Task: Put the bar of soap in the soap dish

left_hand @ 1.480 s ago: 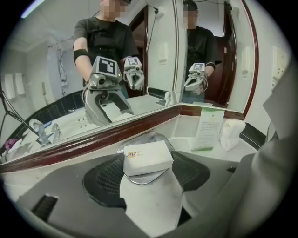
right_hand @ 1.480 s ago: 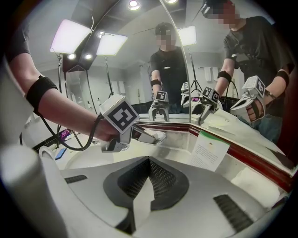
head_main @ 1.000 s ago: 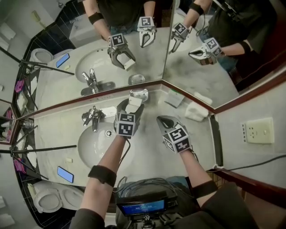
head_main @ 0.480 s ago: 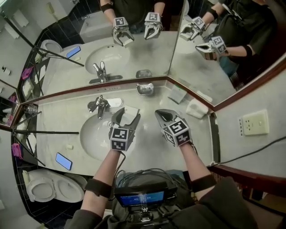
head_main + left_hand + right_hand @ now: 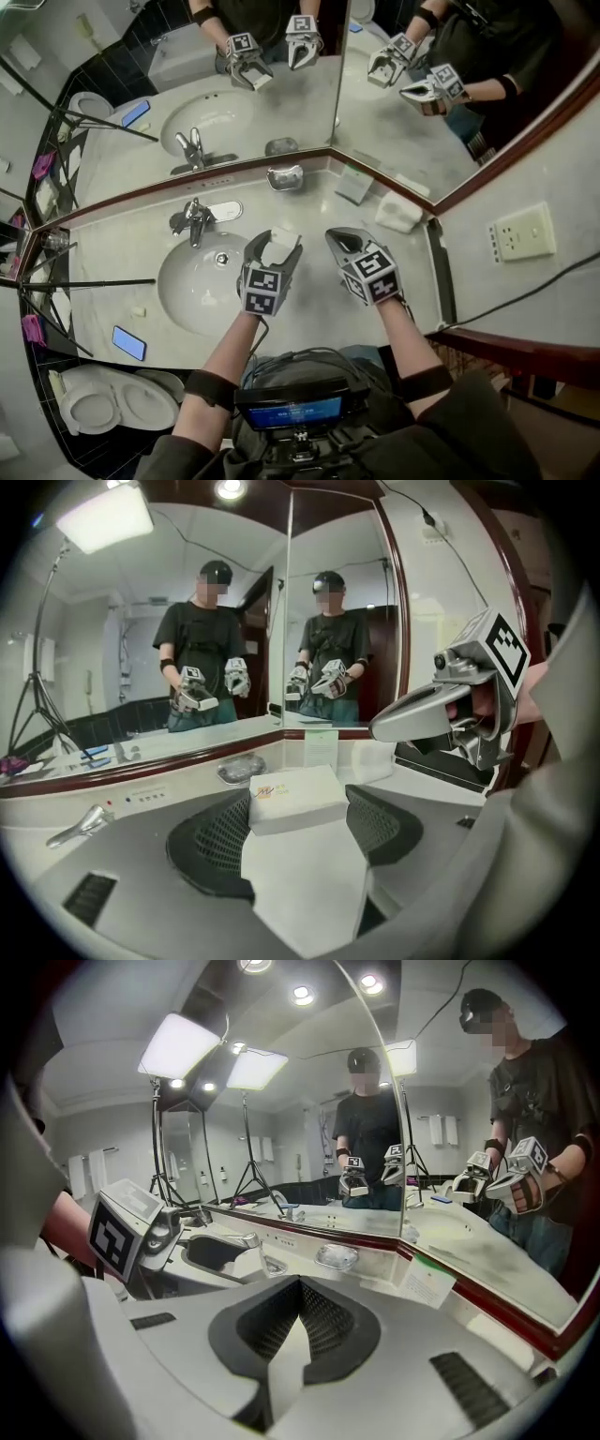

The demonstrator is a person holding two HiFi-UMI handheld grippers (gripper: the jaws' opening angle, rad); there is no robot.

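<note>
Crosswise, soap bar (image 5: 298, 799) spanning left gripper (image 5: 276, 246)

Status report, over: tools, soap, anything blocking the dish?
Left tool shut on bar of soap, off the counter. Right tool shut, empty. Soap dish ahead, nothing seen blocking.

The worktop (image 5: 309, 211) looks like polished stone, the tap (image 5: 195, 222) shiny metal, the soap dish (image 5: 285, 177) clear and glossy, the soap box (image 5: 295, 797) matt card.
</note>
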